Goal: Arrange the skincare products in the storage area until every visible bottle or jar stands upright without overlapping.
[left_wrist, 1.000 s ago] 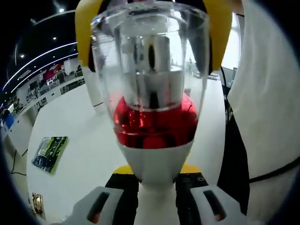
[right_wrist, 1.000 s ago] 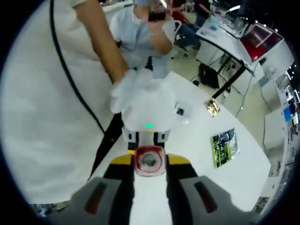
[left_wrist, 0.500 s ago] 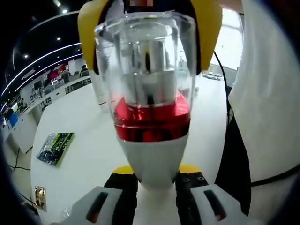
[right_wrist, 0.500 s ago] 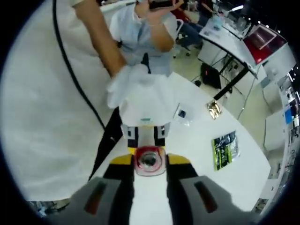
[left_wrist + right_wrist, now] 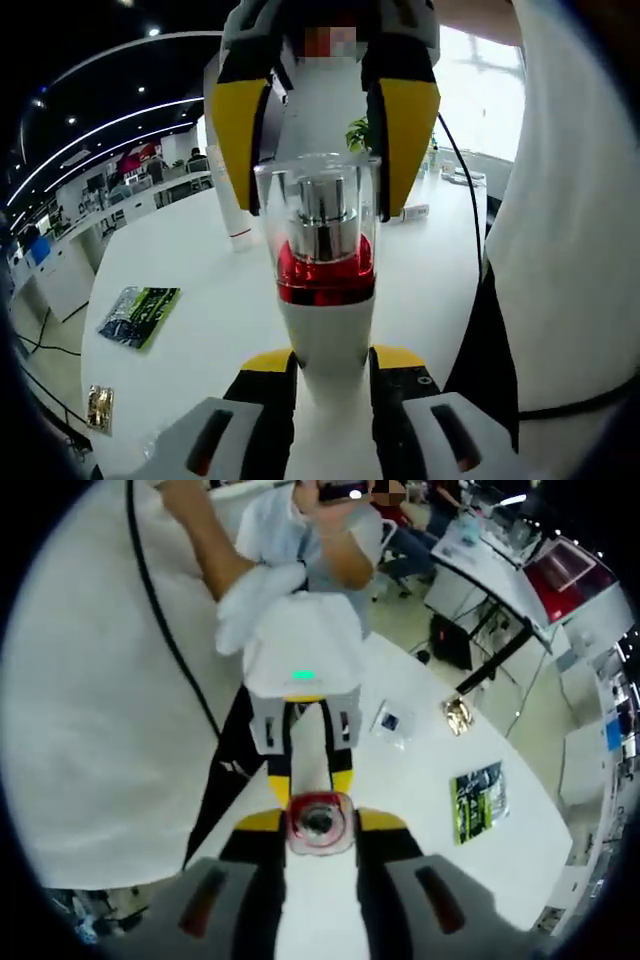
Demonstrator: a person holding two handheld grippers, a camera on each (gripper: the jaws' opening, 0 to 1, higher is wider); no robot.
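Note:
A pump bottle [image 5: 325,300] with a white body, a red band and a clear cap over a silver pump is held in the air between both grippers. My left gripper [image 5: 333,365] presses its yellow pads against the white base. My right gripper [image 5: 322,180] comes from the far side, with its yellow fingers [image 5: 240,130] flanking the clear cap. In the right gripper view the bottle [image 5: 318,825] shows end-on as a red ring, with my right gripper [image 5: 319,820] shut on it. My left gripper [image 5: 311,780] faces it just beyond.
Below lies a white table [image 5: 200,290] with a green packet [image 5: 138,315], a small gold sachet [image 5: 100,408] and an upright white tube [image 5: 232,200]. A person in a white shirt [image 5: 570,250] stands close beside the table. Another person [image 5: 320,540] sits behind.
The bottle has slid outward from my left gripper's camera and looks smaller there. In the right gripper view it stays put while my left gripper draws back.

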